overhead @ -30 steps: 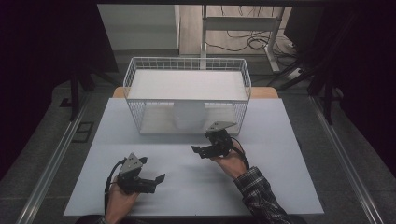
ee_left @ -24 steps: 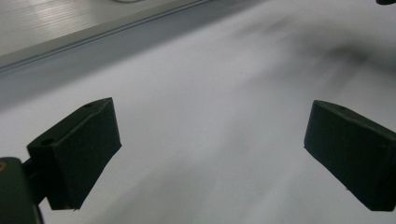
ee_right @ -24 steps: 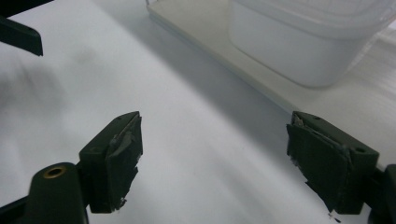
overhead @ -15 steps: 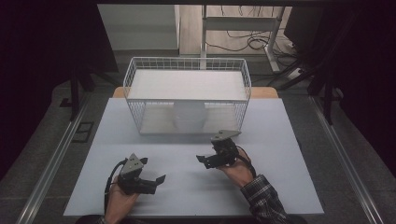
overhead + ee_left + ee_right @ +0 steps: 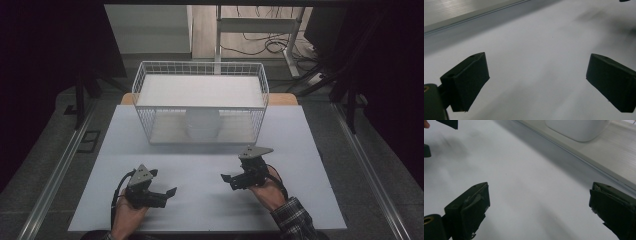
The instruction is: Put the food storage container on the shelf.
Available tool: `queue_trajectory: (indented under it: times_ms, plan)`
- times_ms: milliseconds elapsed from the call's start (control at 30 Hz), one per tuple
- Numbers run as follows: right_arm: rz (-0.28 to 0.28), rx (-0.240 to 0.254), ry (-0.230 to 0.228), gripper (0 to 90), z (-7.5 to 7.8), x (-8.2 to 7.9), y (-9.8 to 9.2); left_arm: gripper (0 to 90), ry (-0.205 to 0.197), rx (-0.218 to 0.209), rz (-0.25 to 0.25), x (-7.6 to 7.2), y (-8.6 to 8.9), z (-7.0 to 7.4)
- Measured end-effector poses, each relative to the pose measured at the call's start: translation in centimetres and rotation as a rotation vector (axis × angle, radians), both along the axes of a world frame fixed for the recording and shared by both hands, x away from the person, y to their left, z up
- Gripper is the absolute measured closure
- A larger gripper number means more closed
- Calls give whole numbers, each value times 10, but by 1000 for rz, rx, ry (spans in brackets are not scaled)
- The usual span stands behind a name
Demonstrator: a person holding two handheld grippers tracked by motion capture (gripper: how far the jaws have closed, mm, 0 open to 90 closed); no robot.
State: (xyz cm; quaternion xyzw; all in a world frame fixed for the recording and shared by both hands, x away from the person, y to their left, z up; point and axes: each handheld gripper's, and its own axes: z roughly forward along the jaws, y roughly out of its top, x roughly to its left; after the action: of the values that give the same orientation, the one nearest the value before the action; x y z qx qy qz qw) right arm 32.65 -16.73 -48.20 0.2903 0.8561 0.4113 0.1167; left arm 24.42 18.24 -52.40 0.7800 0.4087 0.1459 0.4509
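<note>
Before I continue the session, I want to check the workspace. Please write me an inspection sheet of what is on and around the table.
Surface: white table top, bare in front.
Job's things: white wire basket at the far side; white round container standing inside it.
Clutter: nothing seen.
Grippers: left claw open, nothing between its jaws, low over the table; right claw open, jaws have just been opening, nothing between them, apart from the basket.
Cables: one black cable trailing from the left claw; loose cables on the floor behind.
Surroundings: metal rails beside the table, dark curtains at both sides.
</note>
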Motion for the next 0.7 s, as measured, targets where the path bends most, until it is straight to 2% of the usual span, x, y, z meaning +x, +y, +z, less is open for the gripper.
queue_trajectory:
  times_ms: [200, 433, 700]
  plan:
    - [-29, 8, -24, 20, 3, -13, -16, 41, -1, 2, 5, -2, 3, 4]
    - [-63, 12, -17, 20, 1, -20, -32, 41, -10, 32, 7, -4, 6, 7]
    - [-111, 12, -28, 11, 2, -30, -53, 35, -30, 39, 46, -9, 19, 9]
